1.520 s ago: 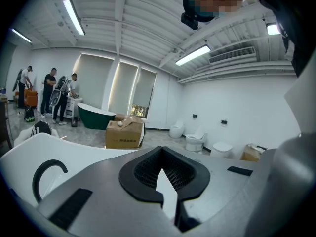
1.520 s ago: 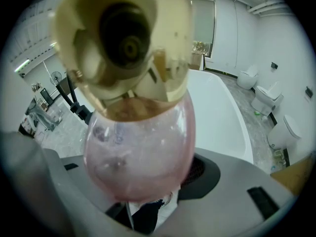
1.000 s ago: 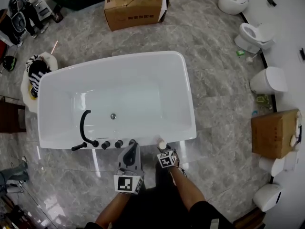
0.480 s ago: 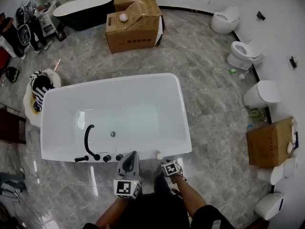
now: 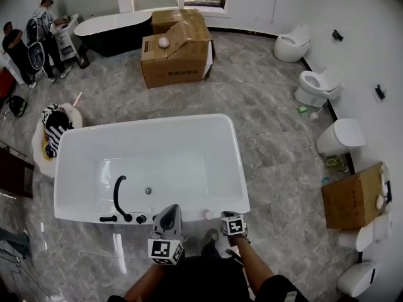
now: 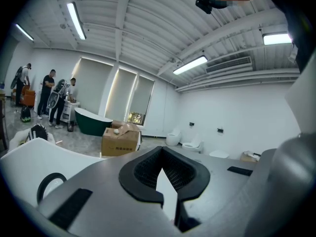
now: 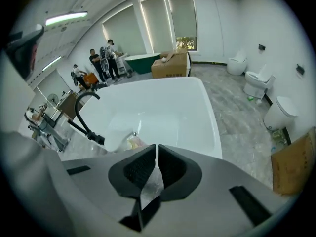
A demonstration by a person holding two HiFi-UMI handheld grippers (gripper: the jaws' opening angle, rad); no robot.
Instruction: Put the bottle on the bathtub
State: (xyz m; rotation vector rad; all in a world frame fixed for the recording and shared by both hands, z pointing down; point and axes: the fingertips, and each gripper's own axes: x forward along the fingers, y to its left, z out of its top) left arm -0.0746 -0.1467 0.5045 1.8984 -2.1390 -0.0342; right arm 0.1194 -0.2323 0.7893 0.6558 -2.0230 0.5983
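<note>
A small bottle with a pale cap [image 5: 207,214] stands on the near rim of the white bathtub [image 5: 236,168]. In the right gripper view the bottle [image 7: 136,142] shows just past the jaws, on that rim. My right gripper [image 5: 230,221] hovers to the right of the bottle and apart from it. Its jaws have just been closing and nothing is between them [image 7: 156,147]. My left gripper [image 5: 170,211] hangs over the rim left of the bottle, pointing nearly level across the room. It is shut and holds nothing [image 6: 160,152].
A black faucet [image 5: 118,197] with knobs sits on the tub's near-left rim. Beyond the tub stand a cardboard box [image 5: 176,58] and a dark bathtub [image 5: 116,24]. Toilets [image 5: 318,83] and another box [image 5: 352,197] line the right wall. People [image 5: 47,17] stand at the back left.
My right gripper has let go of the bottle and drawn back to its right. The bottle stays on the rim. The head view has lifted, showing more of the room.
</note>
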